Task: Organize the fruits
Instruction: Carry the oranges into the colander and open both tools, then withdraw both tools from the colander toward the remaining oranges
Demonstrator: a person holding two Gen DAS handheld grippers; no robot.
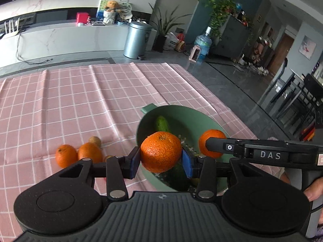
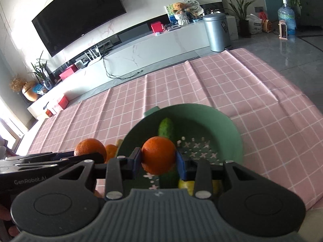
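Yellow fruit [image 2: 186, 185], perhaps a lemon, mostly hidden behind the right tool [image 2: 158, 158].

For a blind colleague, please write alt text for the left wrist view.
The left claw grips an orange mandarin above a green colander holding a cucumber. At right, the right claw grips a second mandarin. Two more mandarins lie on the pink checked tablecloth.

Left claw [image 1: 160, 160]: matt black plastic, blue pads [image 1: 186, 162] rubbery. Mandarin [image 1: 160, 151] between them: dimpled, slightly glossy peel. Colander [image 1: 203, 119] beyond the claw: smooth matt green plastic. Desk cloth [image 1: 80, 100]: pink checked fabric, creased.
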